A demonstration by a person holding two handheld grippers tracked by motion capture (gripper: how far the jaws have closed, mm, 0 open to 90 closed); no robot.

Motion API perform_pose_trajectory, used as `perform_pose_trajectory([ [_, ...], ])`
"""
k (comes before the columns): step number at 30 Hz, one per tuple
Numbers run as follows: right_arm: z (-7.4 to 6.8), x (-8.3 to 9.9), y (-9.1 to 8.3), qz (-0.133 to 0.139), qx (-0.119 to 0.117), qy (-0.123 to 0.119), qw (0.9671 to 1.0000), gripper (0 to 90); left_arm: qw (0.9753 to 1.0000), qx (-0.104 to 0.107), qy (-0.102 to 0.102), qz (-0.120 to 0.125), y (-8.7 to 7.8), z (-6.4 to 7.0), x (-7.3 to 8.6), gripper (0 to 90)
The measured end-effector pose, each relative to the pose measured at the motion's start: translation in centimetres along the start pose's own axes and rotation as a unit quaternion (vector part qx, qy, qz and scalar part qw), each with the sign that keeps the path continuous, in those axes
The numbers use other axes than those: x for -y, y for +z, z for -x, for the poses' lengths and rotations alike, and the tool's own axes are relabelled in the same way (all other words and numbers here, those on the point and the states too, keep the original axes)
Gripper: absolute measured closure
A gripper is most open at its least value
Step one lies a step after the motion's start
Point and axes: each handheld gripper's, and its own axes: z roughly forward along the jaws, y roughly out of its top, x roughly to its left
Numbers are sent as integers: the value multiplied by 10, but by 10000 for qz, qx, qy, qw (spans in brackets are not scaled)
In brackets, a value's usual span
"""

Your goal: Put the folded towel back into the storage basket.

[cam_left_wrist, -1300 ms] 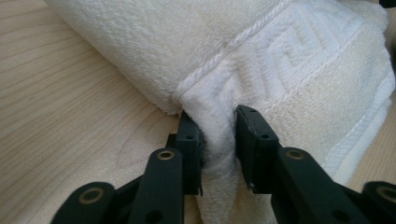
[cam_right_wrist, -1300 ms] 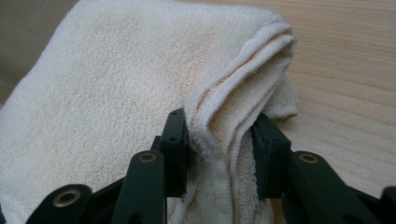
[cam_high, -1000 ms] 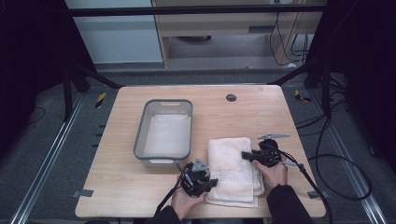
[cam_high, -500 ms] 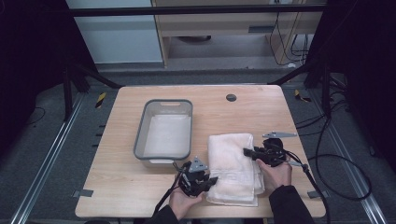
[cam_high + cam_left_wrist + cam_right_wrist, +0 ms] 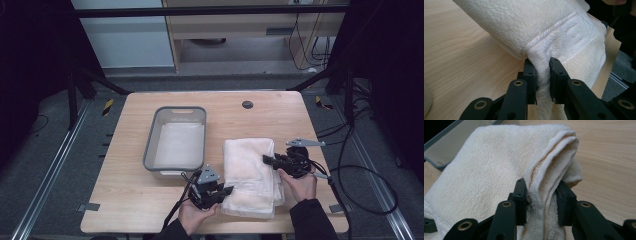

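The towel (image 5: 250,175), white and folded, lies on the near right part of the wooden table (image 5: 125,200), just right of the grey tub (image 5: 177,142), and both grippers have a bite on it, so the step in hand looks like taking hold of the cloth for a fold or a lift. Nearest the person, the left gripper (image 5: 222,191) sits at the towel's near left corner; in the left gripper view its jaws stand nearly together, clamped on a pinch of the hemmed edge (image 5: 542,75), with the banded border of the towel (image 5: 564,32) bunched just above the tips. A little farther up the table, the right gripper (image 5: 267,160) grips the towel's right edge about midway along; in the right gripper view its jaws stand somewhat wider, closed on a thick fold of several layers (image 5: 544,192) that humps up between them. Beyond the towel, the tub stands open, holding what seems a pale liner or cloth, though I cannot tell which. The next move, as I judge it, calls for both hands to rise together and evenly, keeping the pinches firm so that no layer slips free, before carrying the towel over itself or toward the tub.
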Motion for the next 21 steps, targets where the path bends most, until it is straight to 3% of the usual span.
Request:
perform_pose_trajectory([
  [16,-12,-15,-9,304,26,-166,9994,666,9995,-62,88,284,-17,2,-13,774],
  [21,-14,-20,-14,415,-42,-90,9991,667,9991,-72,143,395,-27,2,-21,776],
])
